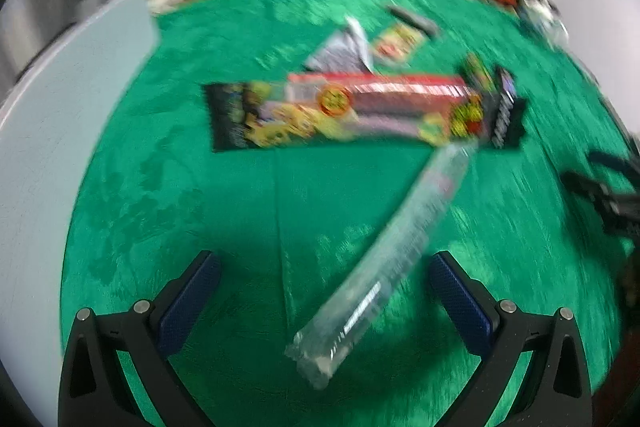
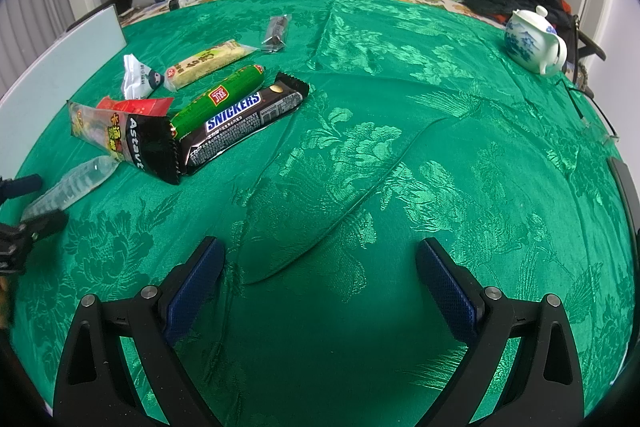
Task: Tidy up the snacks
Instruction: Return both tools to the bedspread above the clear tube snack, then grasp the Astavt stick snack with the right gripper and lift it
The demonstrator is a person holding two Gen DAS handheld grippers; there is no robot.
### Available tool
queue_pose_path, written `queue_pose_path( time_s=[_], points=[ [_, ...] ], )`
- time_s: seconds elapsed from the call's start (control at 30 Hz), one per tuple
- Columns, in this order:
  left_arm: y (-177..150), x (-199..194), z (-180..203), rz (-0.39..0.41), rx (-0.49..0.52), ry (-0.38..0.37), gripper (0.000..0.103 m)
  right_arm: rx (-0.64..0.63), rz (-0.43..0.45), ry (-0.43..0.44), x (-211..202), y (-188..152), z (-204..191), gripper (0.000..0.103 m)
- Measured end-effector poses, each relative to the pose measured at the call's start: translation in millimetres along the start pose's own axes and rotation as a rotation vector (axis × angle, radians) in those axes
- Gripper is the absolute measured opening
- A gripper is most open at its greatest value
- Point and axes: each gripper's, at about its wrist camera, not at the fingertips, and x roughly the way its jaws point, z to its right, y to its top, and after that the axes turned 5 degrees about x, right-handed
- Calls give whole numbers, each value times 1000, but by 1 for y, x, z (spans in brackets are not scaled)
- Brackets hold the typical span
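Observation:
Snacks lie on a green cloth (image 2: 400,107). In the right wrist view: a Snickers bar (image 2: 244,125), a green sausage pack (image 2: 218,99), a black-ended Astavt bar (image 2: 116,139), a red pack (image 2: 134,105), a yellow bar (image 2: 208,63), a white wrapper (image 2: 140,77), a small dark pack (image 2: 276,33) and a clear tube pack (image 2: 68,187). My left gripper (image 1: 324,299) is open around the near end of the clear tube pack (image 1: 392,255), without touching it; the view is blurred. My right gripper (image 2: 320,283) is open and empty over bare cloth.
A blue-and-white teapot (image 2: 534,41) stands at the cloth's far right. A pale board (image 2: 52,75) lines the left edge. Cushions, a folded cloth and dark clothes lie behind. The left gripper's fingers (image 2: 24,227) show at the right wrist view's left edge.

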Motion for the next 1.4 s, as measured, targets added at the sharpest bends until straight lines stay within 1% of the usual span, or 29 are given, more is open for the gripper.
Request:
queue_pose_path(
  time_s=[0.07,0.13,0.2,0.23,0.27,0.3,0.33,0.37,0.4,0.43,0.47,0.53,0.63,0.67,0.73,0.8,0.83,0.87,0.9,0.93,0.97,1.0,1.03,1.07,1.1,1.4],
  points=[
    [6,-3,0,-41,14,-64,101,0,0,0,0,0,0,99],
    [14,-13,7,-23,44,-116,100,0,0,1,0,0,0,99],
    [20,-18,17,-10,91,-119,98,0,0,0,0,0,0,99],
    [24,-19,24,-9,120,-116,92,0,0,0,0,0,0,99],
    [28,-17,32,-19,150,-109,82,0,0,0,1,0,0,99],
    [29,-15,37,-32,168,-98,75,0,0,0,0,0,0,99],
    [30,-11,41,-51,185,-82,61,0,0,0,0,0,0,99],
    [29,-7,44,-65,194,-72,45,1,0,0,0,0,0,99],
    [27,-4,47,-73,200,-46,40,1,0,0,1,0,0,99],
    [24,-6,45,-45,184,-57,26,1,0,0,0,0,0,99],
    [20,-7,42,-41,155,-65,23,1,0,0,1,0,0,99],
    [9,-12,32,-29,83,-65,19,1,0,0,0,0,0,99],
    [-12,-24,6,-11,-61,-12,19,1,0,0,0,0,0,99],
    [-19,-27,-5,-7,-110,4,19,1,0,0,0,0,0,99],
    [-25,-28,-21,3,-163,20,19,1,0,0,0,0,0,99],
    [-30,-26,-34,11,-193,41,25,1,-1,0,0,0,0,99],
    [-32,-26,-38,28,-200,42,37,1,0,0,0,0,0,99],
    [-32,-26,-40,30,-206,52,67,1,0,-1,1,0,0,99],
    [-33,-24,-43,33,-213,81,80,1,0,0,0,0,0,99],
    [-34,-22,-45,45,-215,105,91,1,-1,0,0,0,0,99],
    [-35,-20,-47,54,-215,120,91,1,-1,0,1,0,0,99],
    [-38,-15,-50,54,-213,140,95,1,-1,0,0,0,0,99],
    [-40,-15,-51,64,-209,156,100,1,-1,0,0,0,0,99],
    [-43,-15,-55,80,-224,152,103,1,-1,0,0,0,0,99],
    [-45,-16,-56,92,-230,157,103,1,-1,0,0,0,0,99],
    [-49,-17,-56,113,-241,172,103,2,-1,0,0,0,0,99]
  ],
)
